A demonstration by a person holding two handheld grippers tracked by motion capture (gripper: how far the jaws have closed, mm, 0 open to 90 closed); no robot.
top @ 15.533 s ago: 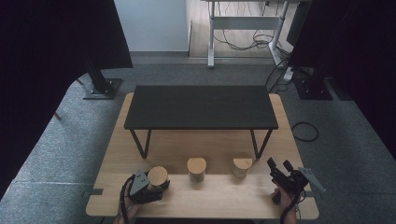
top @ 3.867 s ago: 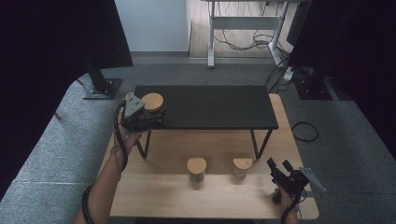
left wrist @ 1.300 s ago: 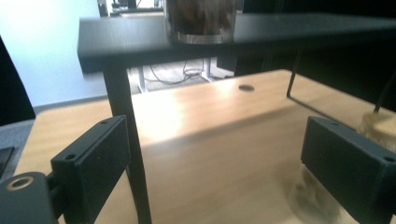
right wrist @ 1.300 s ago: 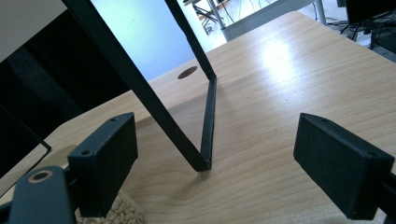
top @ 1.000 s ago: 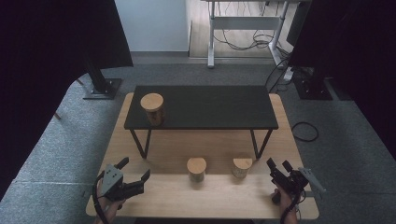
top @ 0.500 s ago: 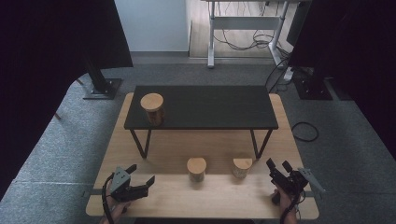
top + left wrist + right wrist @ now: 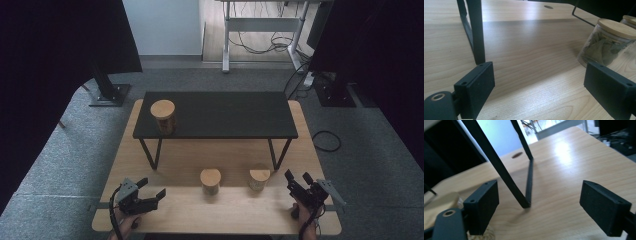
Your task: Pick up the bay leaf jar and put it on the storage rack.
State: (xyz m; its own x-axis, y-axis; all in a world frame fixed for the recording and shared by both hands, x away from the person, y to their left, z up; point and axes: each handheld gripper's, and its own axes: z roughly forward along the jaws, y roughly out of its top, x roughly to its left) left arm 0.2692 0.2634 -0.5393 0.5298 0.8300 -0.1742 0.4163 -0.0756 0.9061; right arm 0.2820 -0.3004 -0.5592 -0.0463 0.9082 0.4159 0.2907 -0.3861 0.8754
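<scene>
Jaws of both grippers gape over the wooden table, grey carpet around.

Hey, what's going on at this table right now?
A person is moving lidded jars from the wooden table up onto a black shelf. One jar stands on the shelf's left end; two jars wait below. The left gripper is open and empty, pointed toward the middle jar. The right gripper rests open.

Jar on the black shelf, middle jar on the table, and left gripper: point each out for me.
Jar on the black shelf (image 7: 163,115), high view, on its wooden lid.
Middle jar (image 7: 210,179), high view, on its wooden lid.
Left gripper (image 7: 150,191), high view, midway between its open fingers.
</scene>
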